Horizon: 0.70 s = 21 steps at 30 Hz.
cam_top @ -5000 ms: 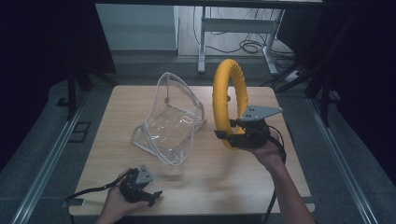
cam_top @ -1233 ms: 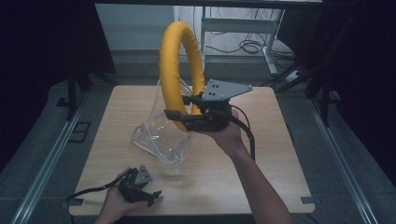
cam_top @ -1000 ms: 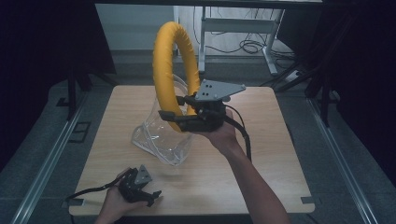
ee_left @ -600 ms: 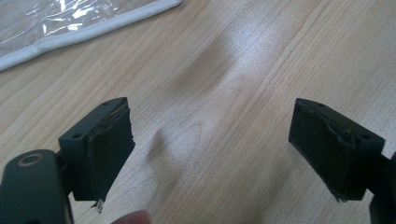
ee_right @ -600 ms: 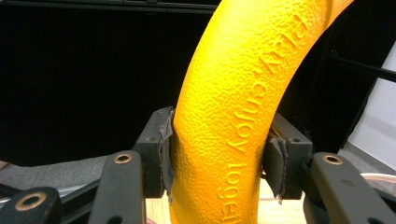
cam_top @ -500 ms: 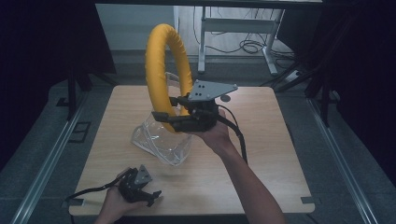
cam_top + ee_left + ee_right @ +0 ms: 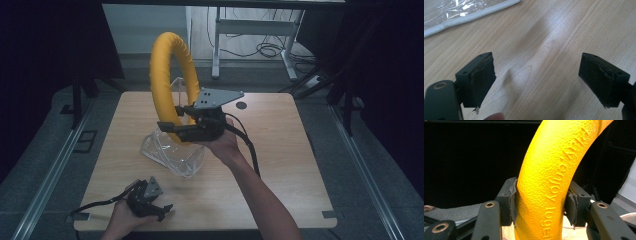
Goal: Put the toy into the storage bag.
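A large yellow foam ring (image 7: 170,80) stands upright in the air above a clear plastic bag (image 7: 172,150) that lies on the wooden table (image 7: 280,150). My right gripper (image 7: 167,127) is shut on the ring's lower part, and in the right gripper view both pads press into the yellow ring (image 7: 551,182), which bears raised lettering. My left gripper (image 7: 162,210) rests low at the table's front left, open, with bare wood between its fingers (image 7: 477,77). A white-edged corner of the bag (image 7: 461,15) lies just beyond it.
The table's front edge (image 7: 200,227) runs just below my left hand. A small dark round hole (image 7: 241,105) marks the table's back. A metal frame with cables (image 7: 250,35) stands on the floor behind, and floor rails (image 7: 55,170) run along both sides.
My right hand has carried the ring to the left and slightly down, from the table's right side to above the bag. The left gripper has stayed in place.
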Available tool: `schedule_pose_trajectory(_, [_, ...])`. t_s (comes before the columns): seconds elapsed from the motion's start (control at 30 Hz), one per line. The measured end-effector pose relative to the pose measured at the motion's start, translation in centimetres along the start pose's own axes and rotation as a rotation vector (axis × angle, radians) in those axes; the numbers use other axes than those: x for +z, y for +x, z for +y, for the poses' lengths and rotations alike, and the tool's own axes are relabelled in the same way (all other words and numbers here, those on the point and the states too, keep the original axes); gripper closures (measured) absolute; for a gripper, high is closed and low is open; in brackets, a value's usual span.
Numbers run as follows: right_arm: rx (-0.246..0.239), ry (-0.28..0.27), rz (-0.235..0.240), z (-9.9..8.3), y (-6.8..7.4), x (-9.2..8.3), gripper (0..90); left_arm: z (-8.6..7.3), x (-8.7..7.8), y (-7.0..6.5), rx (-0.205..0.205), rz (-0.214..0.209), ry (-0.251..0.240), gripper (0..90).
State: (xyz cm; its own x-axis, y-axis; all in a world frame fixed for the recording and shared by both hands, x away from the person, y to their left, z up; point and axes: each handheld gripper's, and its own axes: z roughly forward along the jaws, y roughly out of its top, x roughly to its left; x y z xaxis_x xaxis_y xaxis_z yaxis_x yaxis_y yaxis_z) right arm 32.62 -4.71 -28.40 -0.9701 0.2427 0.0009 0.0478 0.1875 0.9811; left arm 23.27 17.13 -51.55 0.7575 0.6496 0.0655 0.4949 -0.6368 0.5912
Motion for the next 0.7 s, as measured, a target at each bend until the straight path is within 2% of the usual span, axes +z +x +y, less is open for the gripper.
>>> schedule_pose_trajectory(0.2, [0.017,0.002,0.012,-0.3,-0.1,0.7,49.2,0.0,0.1,0.0,0.003,0.0,0.005,13.6])
schedule_pose_trajectory(0.5, [0.03,0.013,0.03,-1.0,-0.4,1.8,49.1,0.0,-0.3,0.1,-0.003,0.013,-0.015,13.7])
schedule_pose_trajectory(0.7, [0.042,0.001,0.039,-1.7,-0.7,2.0,49.1,0.0,-0.3,0.1,-0.005,0.009,-0.016,13.7])
